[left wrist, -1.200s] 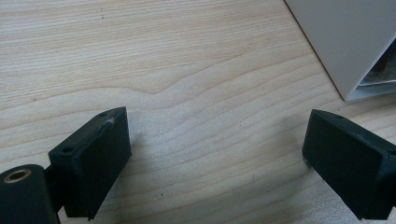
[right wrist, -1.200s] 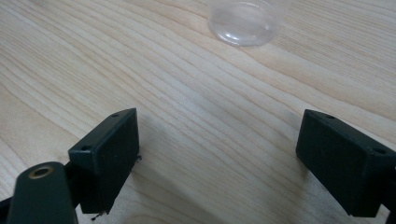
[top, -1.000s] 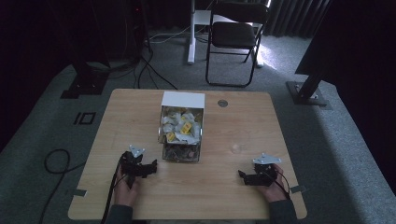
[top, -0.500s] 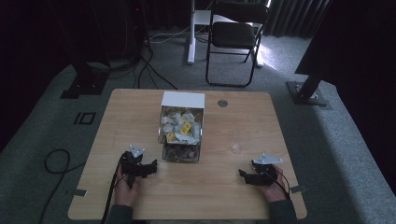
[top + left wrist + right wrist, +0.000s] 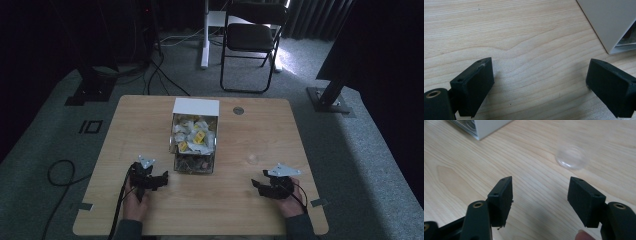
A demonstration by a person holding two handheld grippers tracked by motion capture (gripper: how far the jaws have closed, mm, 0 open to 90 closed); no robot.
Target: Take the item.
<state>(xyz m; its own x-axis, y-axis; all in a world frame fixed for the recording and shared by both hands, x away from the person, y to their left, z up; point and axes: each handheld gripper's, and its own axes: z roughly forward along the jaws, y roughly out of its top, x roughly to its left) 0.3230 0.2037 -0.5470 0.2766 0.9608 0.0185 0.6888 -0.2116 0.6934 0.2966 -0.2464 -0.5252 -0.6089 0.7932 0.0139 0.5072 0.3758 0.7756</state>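
From above we see the box [image 5: 195, 137] of packets mid-surface [image 5: 260, 210], between left gripper [image 5: 161, 180] and right gripper [image 5: 256, 184]. Our left gripper view shows jaws apart beside the box. Our right gripper view shows jaws apart near a clear cup [image 5: 571, 157].

A folding chair [image 5: 252, 42] stands top centre on grey carpet [image 5: 380, 165] — a white post [image 5: 205, 35] just left of it. Black cables [image 5: 60, 172] loop at lower left — dark stand bases at both sides.
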